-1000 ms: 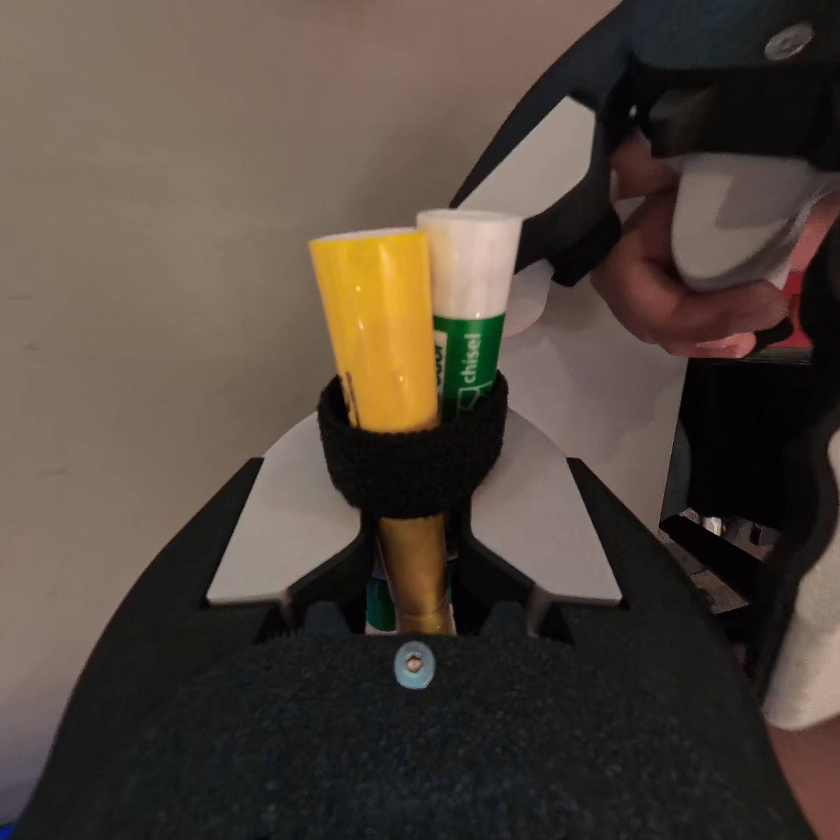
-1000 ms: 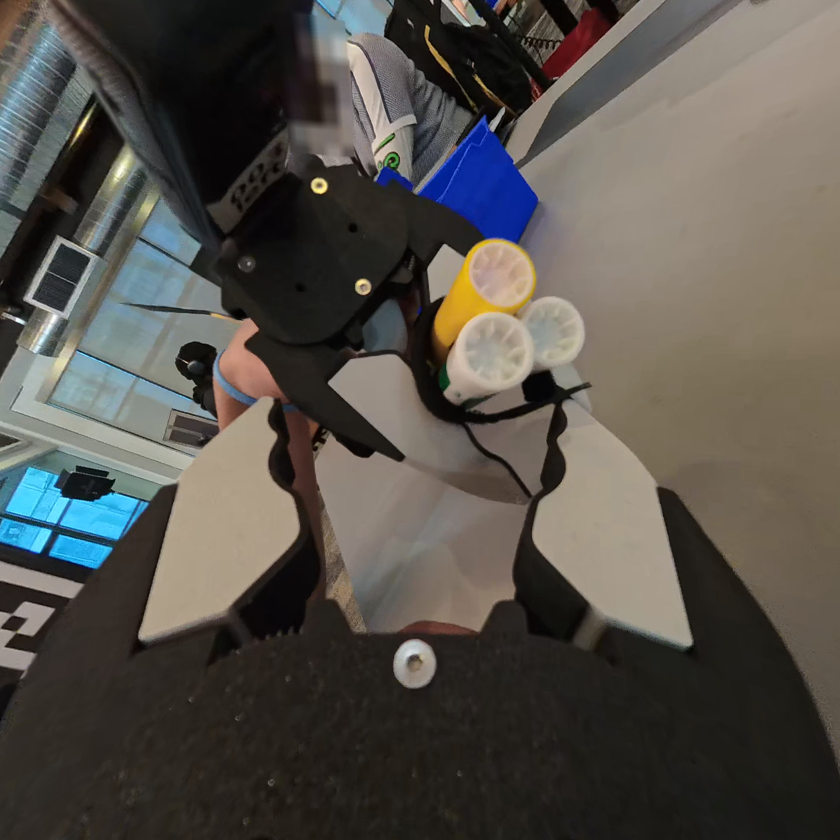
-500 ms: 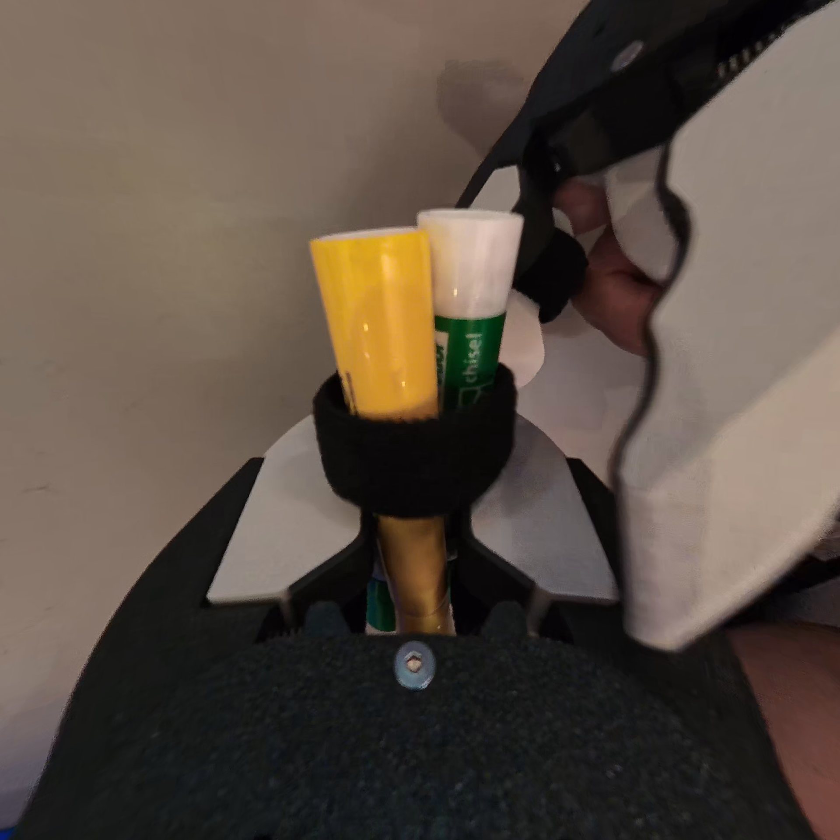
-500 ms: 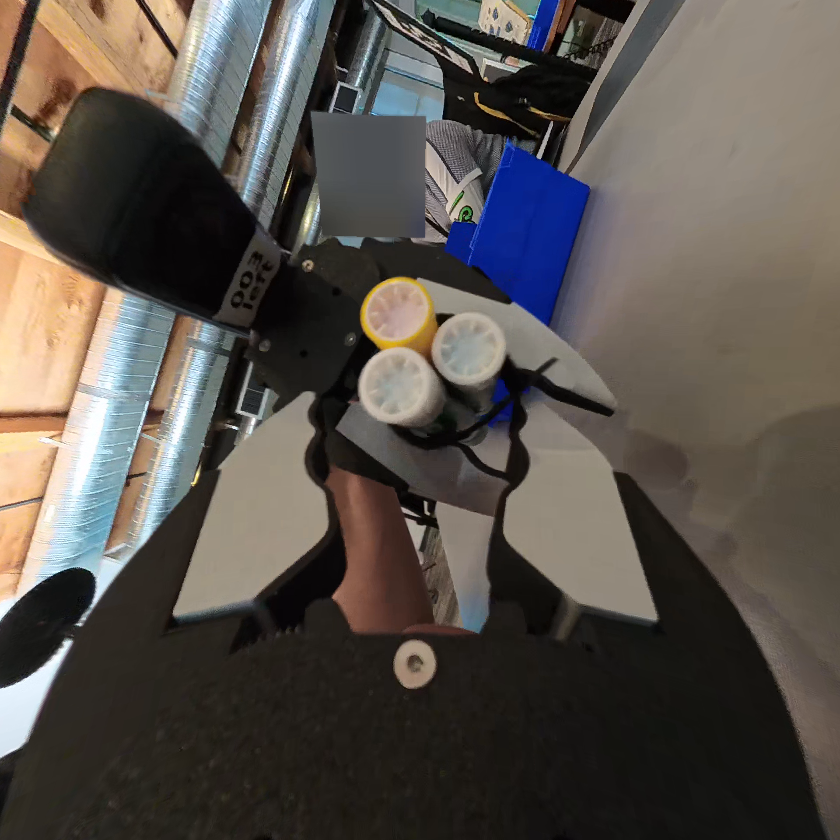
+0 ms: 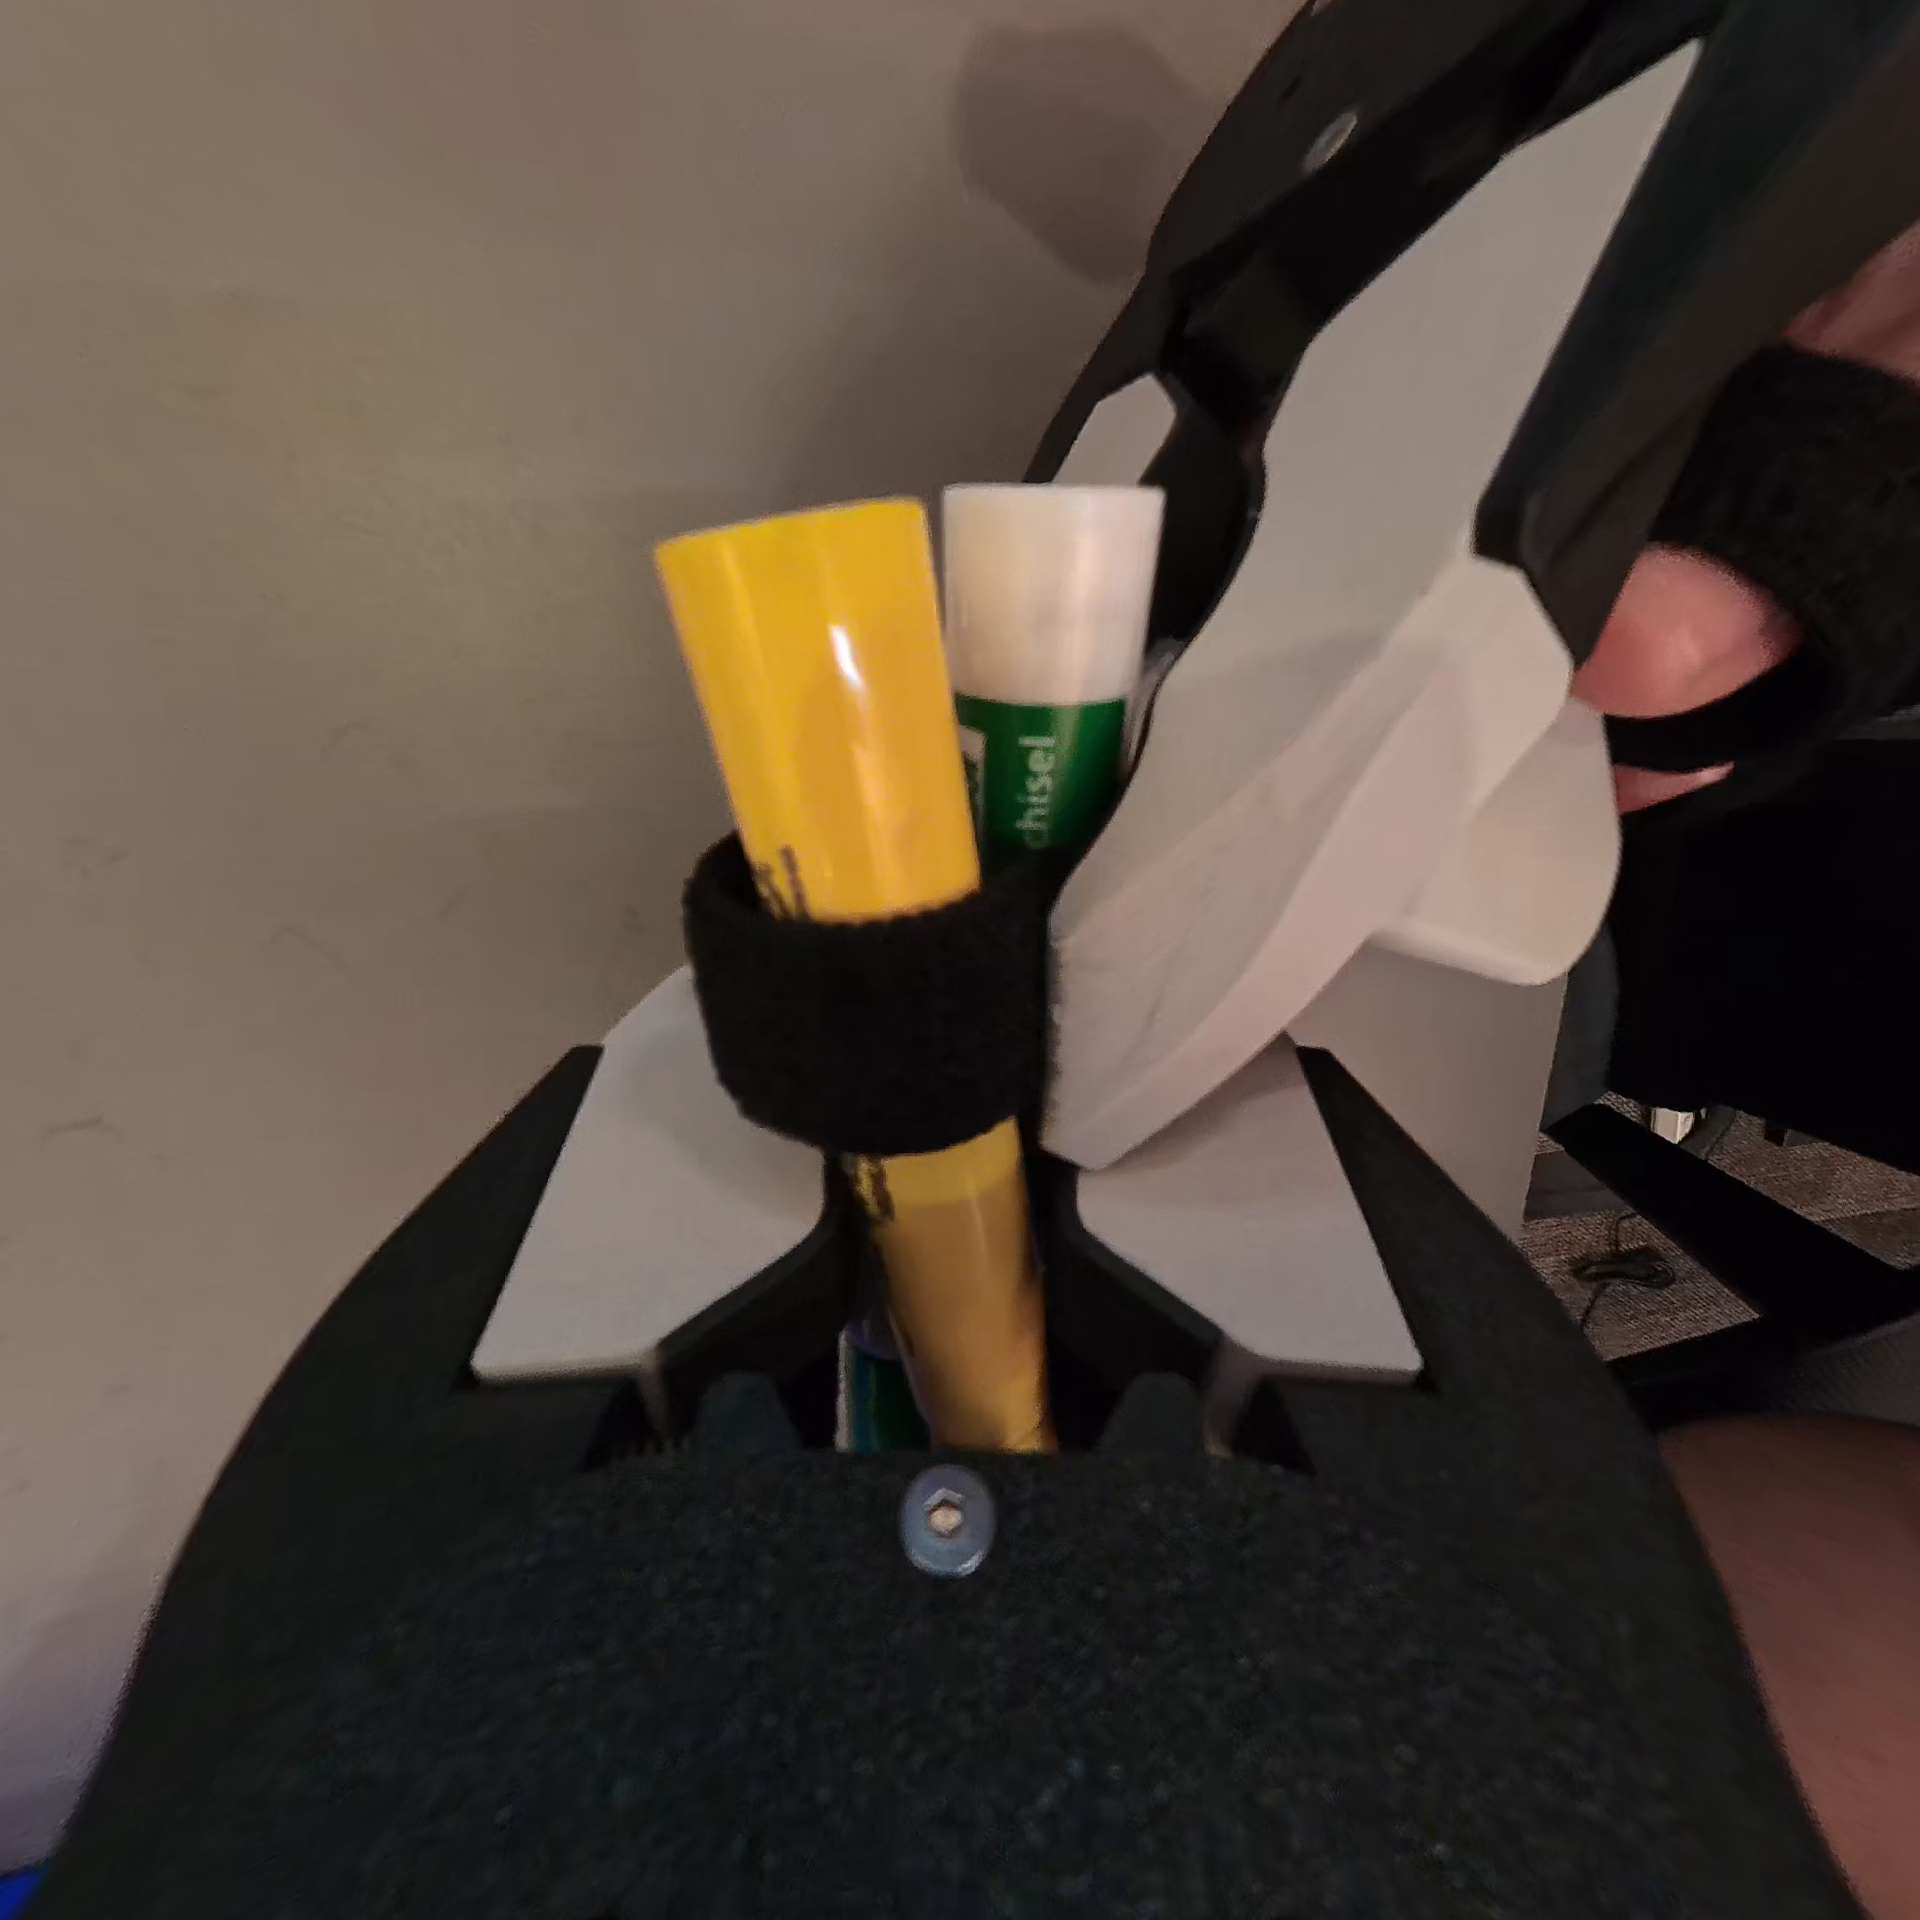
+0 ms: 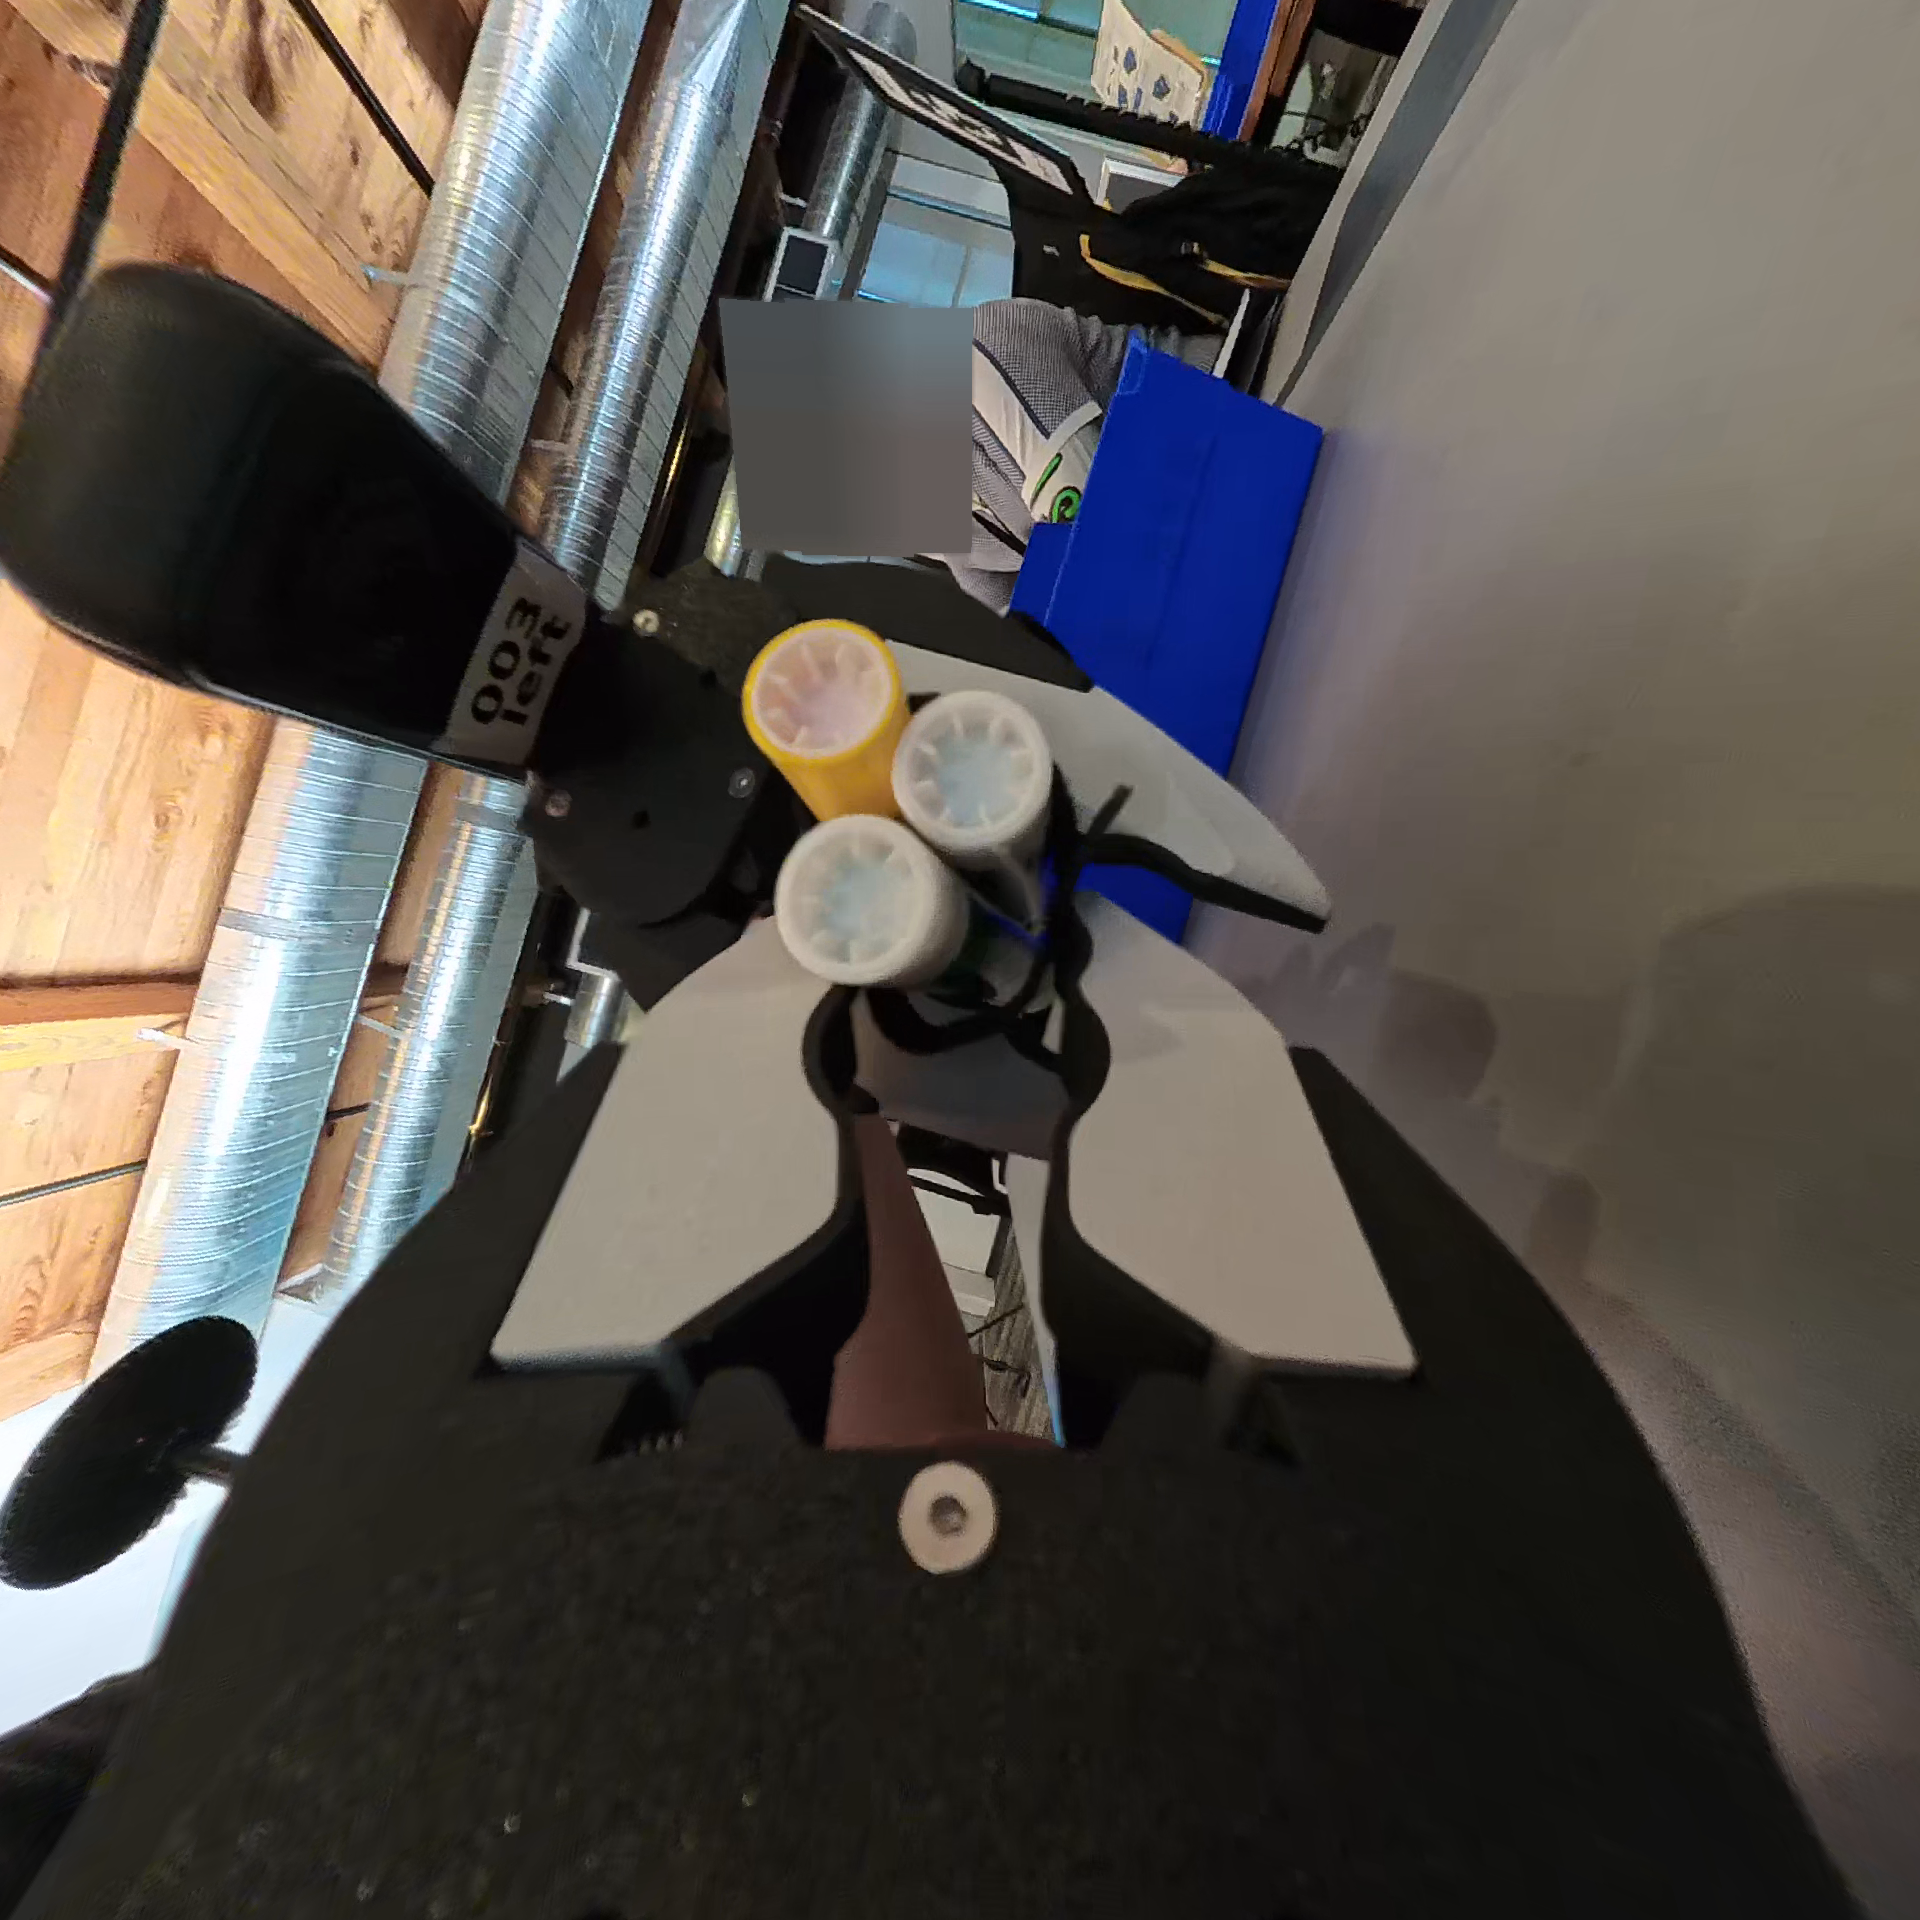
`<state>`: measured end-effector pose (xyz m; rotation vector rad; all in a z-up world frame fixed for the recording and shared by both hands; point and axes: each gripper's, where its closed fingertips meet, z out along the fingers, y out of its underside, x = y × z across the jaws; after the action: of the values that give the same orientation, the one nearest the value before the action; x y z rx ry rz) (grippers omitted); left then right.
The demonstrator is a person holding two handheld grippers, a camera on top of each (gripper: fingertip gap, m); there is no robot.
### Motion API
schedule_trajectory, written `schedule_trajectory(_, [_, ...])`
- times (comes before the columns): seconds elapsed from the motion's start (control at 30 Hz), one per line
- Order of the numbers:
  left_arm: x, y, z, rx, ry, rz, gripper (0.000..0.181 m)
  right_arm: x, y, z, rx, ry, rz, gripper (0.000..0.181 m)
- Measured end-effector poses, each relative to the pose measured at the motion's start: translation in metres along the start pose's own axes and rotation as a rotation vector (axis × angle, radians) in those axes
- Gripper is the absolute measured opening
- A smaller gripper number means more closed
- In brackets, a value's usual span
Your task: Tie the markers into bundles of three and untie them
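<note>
My left gripper (image 5: 935, 1049) is shut on a bundle of three markers and holds it upright above the grey table (image 5: 312, 520). A yellow marker (image 5: 821, 707) and a green-and-white marker (image 5: 1049, 644) show. A black strap (image 5: 873, 1008) is wrapped around them. In the right wrist view I see the three butt ends: yellow (image 6: 821, 707) and two white (image 6: 971, 774), (image 6: 868, 899). My right gripper (image 6: 956, 997) is narrowed but not closed, with the strap's loose black end (image 6: 987, 1023) between its tips. One of its white fingers (image 5: 1299, 883) touches the strap's right side.
A blue box (image 6: 1164, 623) stands at the table's far edge. A person sits behind it under a blurred patch. The hand holding my right gripper (image 5: 1683, 665) is at the upper right. A chair base and floor (image 5: 1714, 1226) lie to the right. My right fingertips sit around 6 centimeters from my left ones.
My right gripper has come in close to the bundle from above and right, and its jaws have narrowed around the strap's loose end. My left gripper holds the bundle still.
</note>
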<state>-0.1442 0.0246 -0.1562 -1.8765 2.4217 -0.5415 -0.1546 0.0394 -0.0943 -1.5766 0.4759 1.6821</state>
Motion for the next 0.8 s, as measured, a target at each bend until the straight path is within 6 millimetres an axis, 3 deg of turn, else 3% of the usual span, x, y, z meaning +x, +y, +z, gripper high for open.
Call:
schedule_trajectory(0.23, [-0.004, 0.006, -0.002, -0.003, -0.003, -0.019, 0.041, 0.001, 0.003, -0.016, -0.052, 0.038, -0.159, 0.067])
schedule_trajectory(0.33, [-0.004, 0.005, -0.006, 0.017, -0.004, -0.013, 0.041, -0.005, -0.012, -0.034, -0.072, 0.066, -0.335, 0.074])
schedule_trajectory(0.47, [0.001, -0.004, -0.019, 0.094, 0.025, 0.021, 0.041, -0.025, -0.022, -0.05, -0.225, 0.045, -0.644, 0.073])
schedule_trajectory(0.6, [0.004, -0.009, -0.037, 0.148, 0.076, 0.059, 0.041, -0.031, -0.02, -0.056, -0.401, 0.023, -0.961, 0.07])
schedule_trajectory(0.8, [0.015, -0.021, -0.074, 0.211, 0.168, 0.123, 0.041, -0.042, -0.014, -0.033, -0.413, -0.18, -0.975, 0.053])
